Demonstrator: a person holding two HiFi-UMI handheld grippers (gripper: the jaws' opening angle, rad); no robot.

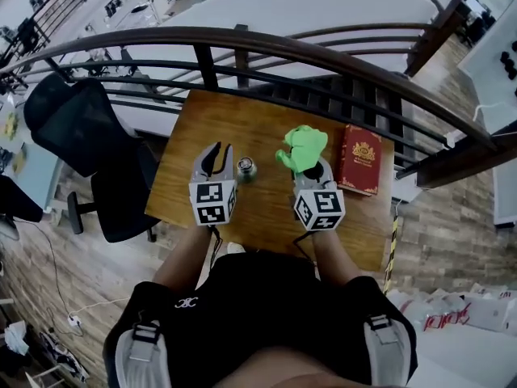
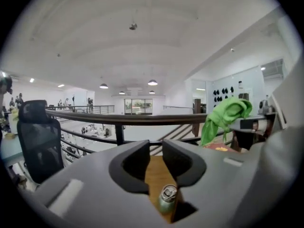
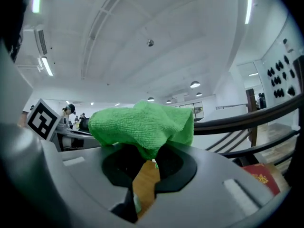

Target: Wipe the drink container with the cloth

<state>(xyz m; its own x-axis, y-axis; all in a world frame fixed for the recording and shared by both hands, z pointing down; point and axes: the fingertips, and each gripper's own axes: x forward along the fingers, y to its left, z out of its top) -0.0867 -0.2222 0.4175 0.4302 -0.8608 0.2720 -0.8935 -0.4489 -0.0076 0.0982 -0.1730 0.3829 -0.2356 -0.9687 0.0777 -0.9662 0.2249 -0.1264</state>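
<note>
So the right gripper (image 1: 309, 166) has its jaws clamped on the green cloth (image 1: 303, 145) (bunched up over them), the left gripper (image 1: 216, 155) has its jaws slightly apart and empty, and the drink can (image 1: 246, 168) stands on the tabletop (image 1: 266, 212) just beside them.

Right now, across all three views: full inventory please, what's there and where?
table: 1, brown wood, in front of the person, against the railing
drink can: 1, silver, upright on the table, just right of the left gripper's tips
cloth: 1, green, bunched, pinched in the right gripper
book: 1, red with gold print, flat at the table's right edge
office chair: 1, black, left of the table
railing: 1, dark, curved, behind the table
left gripper: 1, grey, over the table, jaws slightly apart, gripping nothing
right gripper: 1, grey, over the table, shut on the cloth
</note>
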